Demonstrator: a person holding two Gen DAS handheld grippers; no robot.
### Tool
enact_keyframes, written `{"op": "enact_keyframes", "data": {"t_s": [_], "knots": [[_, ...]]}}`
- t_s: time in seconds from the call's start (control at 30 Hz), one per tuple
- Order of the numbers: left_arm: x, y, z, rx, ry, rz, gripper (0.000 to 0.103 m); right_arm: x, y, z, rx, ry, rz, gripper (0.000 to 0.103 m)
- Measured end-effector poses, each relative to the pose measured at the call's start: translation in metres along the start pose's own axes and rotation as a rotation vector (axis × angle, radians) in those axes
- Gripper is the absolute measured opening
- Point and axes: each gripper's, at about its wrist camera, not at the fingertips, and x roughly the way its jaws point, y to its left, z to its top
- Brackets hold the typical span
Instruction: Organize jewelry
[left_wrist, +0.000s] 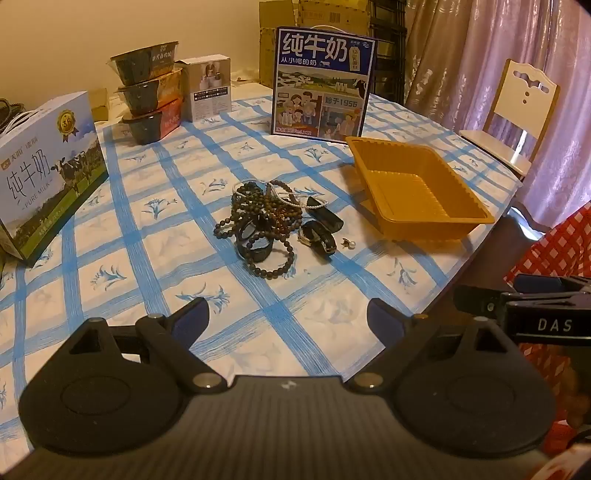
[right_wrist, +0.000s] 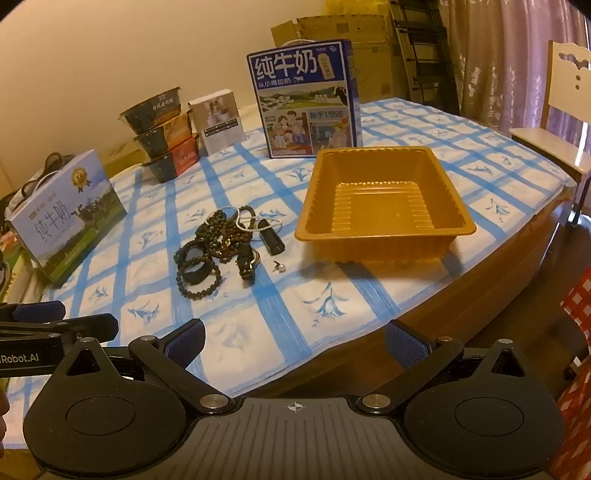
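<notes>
Counter: I see a counter (left_wrist: 155, 236) under a white cloth with a blue grid and blue flower prints, angled down from both wrist cameras.
Jewelry pile: a tangle of dark beaded bracelets (left_wrist: 258, 221) (right_wrist: 218, 243) lies near the middle of the counter, mixed with thin silvery chains, a wide black bangle (left_wrist: 255, 242) (right_wrist: 194, 266) and a wristwatch (left_wrist: 317, 236) (right_wrist: 248, 264). The strands overlap, so I cannot count them.
Pearl earring: a small pearl earring (left_wrist: 349, 244) (right_wrist: 279, 267) lies alone just beside the watch, between the pile and the tray.
Tray: a gold plastic tray (left_wrist: 417, 192) (right_wrist: 384, 206) with ribbed walls sits near the pile on its right, apart from it, with nothing inside.
Surroundings: a tall blue milk carton (left_wrist: 321, 81) (right_wrist: 304, 99) stands behind the tray; a lying milk box (left_wrist: 48, 170) (right_wrist: 66, 218) is at the far left; three stacked food bowls (left_wrist: 151, 92) (right_wrist: 162, 136) and a small white box (left_wrist: 210, 88) (right_wrist: 221, 122) line the back. A pale chair (left_wrist: 517, 110) stands past the counter's right edge.
Path: nothing stands between my tongs and the pile.
Left tongs (left_wrist: 288, 321): spread wide, gripping nothing, above the near edge.
Right tongs (right_wrist: 295, 343): spread wide too, also with nothing in them, above the counter's edge.
</notes>
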Motion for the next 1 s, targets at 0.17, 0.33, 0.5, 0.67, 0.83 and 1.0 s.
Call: {"op": "enact_keyframes", "data": {"t_s": [0.17, 0.33, 0.5, 0.67, 0.83, 1.0], "knots": [[0.0000, 0.0000, 0.0000, -0.001, 0.001, -0.004, 0.092, 0.0003, -0.0001, 0.0001, 0.002, 0.004, -0.001, 0.103], [0.0000, 0.0001, 0.0000, -0.002, 0.001, -0.006, 0.092, 0.0008, 0.0009, -0.0003, -0.003, 0.005, -0.004, 0.103], [-0.0001, 0.0002, 0.0001, -0.001, 0.001, -0.006, 0.092, 0.0001, -0.0004, 0.0000, -0.003, 0.004, -0.004, 0.103], [0.0000, 0.0000, 0.0000, -0.001, 0.001, -0.005, 0.092, -0.0006, -0.0014, 0.0002, -0.003, 0.004, -0.004, 0.103], [0.0000, 0.0000, 0.0000, -0.002, 0.001, -0.006, 0.092, -0.0011, -0.0005, 0.0004, -0.004, 0.002, -0.003, 0.103], [0.0000, 0.0000, 0.0000, -0.001, 0.001, -0.005, 0.092, -0.0013, 0.0000, 0.0006, -0.005, 0.002, -0.003, 0.103]]}}
